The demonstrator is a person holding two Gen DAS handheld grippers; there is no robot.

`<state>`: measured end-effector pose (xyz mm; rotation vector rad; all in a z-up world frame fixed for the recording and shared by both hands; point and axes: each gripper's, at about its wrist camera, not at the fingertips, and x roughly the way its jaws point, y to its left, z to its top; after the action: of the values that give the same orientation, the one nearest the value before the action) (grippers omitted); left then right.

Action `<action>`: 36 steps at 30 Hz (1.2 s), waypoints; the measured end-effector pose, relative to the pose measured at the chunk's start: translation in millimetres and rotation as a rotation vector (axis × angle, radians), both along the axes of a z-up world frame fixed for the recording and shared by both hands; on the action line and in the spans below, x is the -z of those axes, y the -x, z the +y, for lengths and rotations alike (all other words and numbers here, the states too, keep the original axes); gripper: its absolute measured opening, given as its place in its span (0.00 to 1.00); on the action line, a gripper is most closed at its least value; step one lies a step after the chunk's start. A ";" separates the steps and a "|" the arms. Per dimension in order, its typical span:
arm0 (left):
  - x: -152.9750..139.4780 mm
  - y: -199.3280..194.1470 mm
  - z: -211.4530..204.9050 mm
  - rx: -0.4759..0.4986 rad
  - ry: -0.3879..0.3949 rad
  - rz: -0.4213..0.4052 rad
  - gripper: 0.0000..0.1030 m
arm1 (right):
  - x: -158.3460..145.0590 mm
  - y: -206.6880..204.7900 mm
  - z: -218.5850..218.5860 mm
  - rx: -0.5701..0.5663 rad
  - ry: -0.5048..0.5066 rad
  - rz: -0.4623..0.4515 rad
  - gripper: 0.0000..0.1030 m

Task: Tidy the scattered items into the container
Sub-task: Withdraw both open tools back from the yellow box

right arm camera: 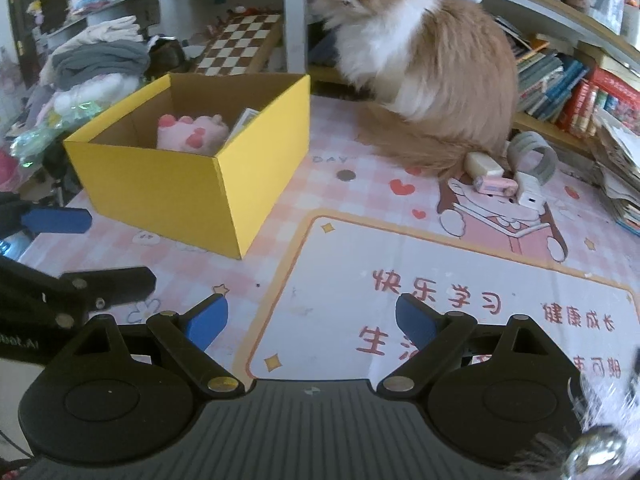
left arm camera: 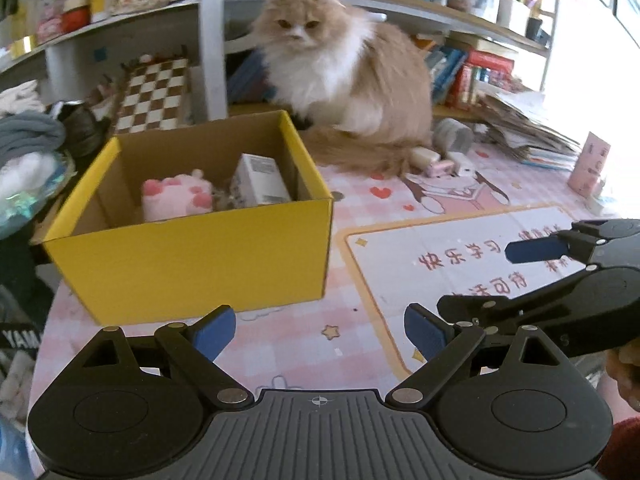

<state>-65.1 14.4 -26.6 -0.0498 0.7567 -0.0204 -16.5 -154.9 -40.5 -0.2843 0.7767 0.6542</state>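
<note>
A yellow cardboard box (left arm camera: 192, 252) stands on the pink desk mat; it also shows in the right wrist view (right arm camera: 188, 196). Inside lie a pink plush paw (left arm camera: 176, 196) and a white carton (left arm camera: 260, 180). Scattered small items lie by the cat's tail: a cream block (right arm camera: 484, 164), a pink eraser-like piece (right arm camera: 494, 186), a white charger (right arm camera: 528, 192) and a grey ring (right arm camera: 532, 152). A coin (right arm camera: 346, 175) lies near the box. My left gripper (left arm camera: 320, 332) is open and empty, in front of the box. My right gripper (right arm camera: 312, 322) is open and empty over the mat.
A fluffy ginger-and-white cat (left arm camera: 344, 68) sits on the table behind the box and items. A chessboard (left arm camera: 154, 92) leans at the back. Folded clothes (right arm camera: 100, 60) pile left. Books and papers (right arm camera: 580, 92) fill the right shelf.
</note>
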 end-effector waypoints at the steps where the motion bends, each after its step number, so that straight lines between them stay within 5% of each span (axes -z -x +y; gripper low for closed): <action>1: 1.2 -1.7 -1.1 0.014 0.001 0.004 0.91 | 0.7 -0.5 -2.2 0.011 0.000 0.002 0.89; 9: 5.9 -17.7 -24.2 0.092 -0.013 0.025 0.91 | 8.1 -16.8 -25.2 0.074 -0.011 0.026 0.90; 28: 14.8 -109.0 -161.9 0.027 -0.024 0.043 0.91 | 16.9 -146.3 -141.9 0.008 -0.009 0.037 0.90; 36: 19.3 -142.3 -184.5 -0.013 0.011 0.022 0.91 | 24.7 -191.7 -162.3 -0.018 0.002 0.037 0.90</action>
<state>77.2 -170.1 -45.8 -0.0653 0.7778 -0.0115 175.2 -317.2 -65.2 -0.2817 0.8110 0.6774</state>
